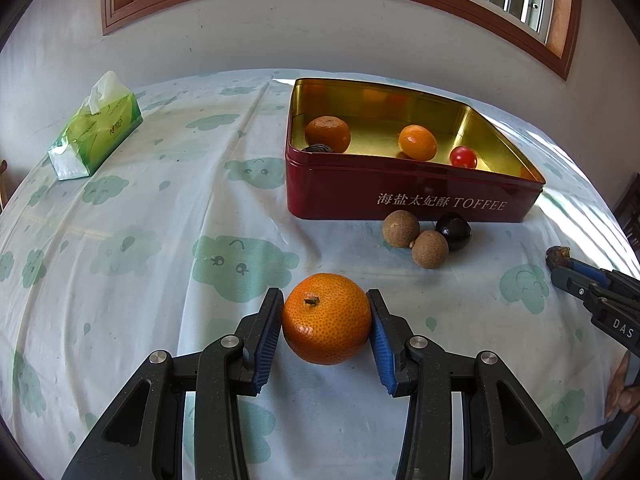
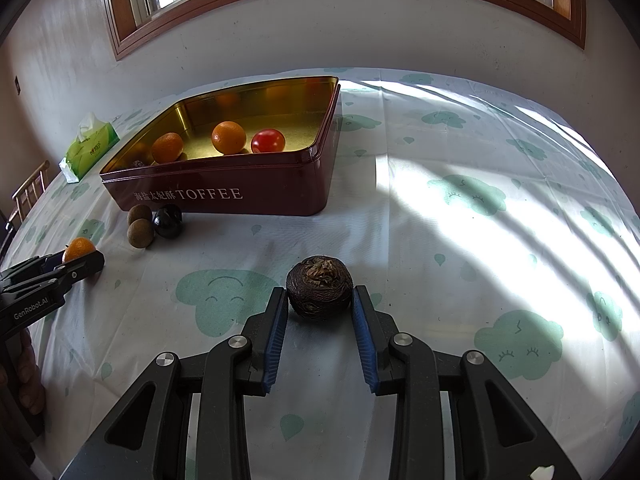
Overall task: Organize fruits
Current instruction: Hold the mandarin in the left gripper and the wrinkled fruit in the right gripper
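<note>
— Left gripper (image 1: 326, 322), left wrist view: blue pads clamp the round orange mandarin (image 1: 327, 318) near the near edge of the cloud-print tablecloth (image 1: 160, 208). Lift straight, clear the red toffee tin (image 1: 400, 196) wall, release low.

— Right gripper (image 2: 320, 306), right wrist view?

— Its pads squeeze the dark wrinkled round fruit (image 2: 319, 292), mid-cloth. Same route; keep pressure gentle.

Your left gripper (image 1: 326, 320) sits low in the middle of its frame, pads pinching the orange. Your right gripper (image 2: 320, 300) pinches the dark fruit likewise.
</note>
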Demonstrator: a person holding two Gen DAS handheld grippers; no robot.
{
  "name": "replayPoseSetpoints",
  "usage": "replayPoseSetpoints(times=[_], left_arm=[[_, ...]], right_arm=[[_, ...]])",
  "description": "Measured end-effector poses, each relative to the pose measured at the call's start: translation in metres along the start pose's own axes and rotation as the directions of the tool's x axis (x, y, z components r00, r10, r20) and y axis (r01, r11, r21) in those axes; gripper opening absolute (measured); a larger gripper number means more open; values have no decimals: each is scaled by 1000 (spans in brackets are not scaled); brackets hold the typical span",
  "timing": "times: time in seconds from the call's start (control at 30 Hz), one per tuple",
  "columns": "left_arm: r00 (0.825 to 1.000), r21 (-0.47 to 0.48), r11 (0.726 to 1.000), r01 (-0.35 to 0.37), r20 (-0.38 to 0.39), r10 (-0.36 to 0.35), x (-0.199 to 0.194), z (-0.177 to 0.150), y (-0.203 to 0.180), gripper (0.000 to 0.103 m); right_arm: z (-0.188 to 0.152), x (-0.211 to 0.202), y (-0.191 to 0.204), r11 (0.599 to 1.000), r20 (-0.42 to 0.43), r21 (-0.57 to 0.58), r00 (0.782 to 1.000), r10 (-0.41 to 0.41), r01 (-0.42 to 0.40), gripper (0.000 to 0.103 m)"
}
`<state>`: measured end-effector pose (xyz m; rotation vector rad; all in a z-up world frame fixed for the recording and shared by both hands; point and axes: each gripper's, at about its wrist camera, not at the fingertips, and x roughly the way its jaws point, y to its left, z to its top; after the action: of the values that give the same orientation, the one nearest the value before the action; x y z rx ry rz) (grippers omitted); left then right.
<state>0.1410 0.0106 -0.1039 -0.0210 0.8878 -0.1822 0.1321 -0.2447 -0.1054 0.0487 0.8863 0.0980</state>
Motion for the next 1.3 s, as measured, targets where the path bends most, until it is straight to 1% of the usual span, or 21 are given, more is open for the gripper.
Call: replayPoseSetpoints(times=[0.57, 1.3], left_arm=[[1000, -1, 1000, -9, 7, 9, -3, 1, 6, 45], [999, -1, 1000, -26, 18, 26, -7, 1, 3, 45]], right_arm=[[0, 0, 0, 1000, 0, 0, 1000, 1, -1, 31], [0, 0, 0, 1000, 0, 0, 1000, 1, -1, 31]])
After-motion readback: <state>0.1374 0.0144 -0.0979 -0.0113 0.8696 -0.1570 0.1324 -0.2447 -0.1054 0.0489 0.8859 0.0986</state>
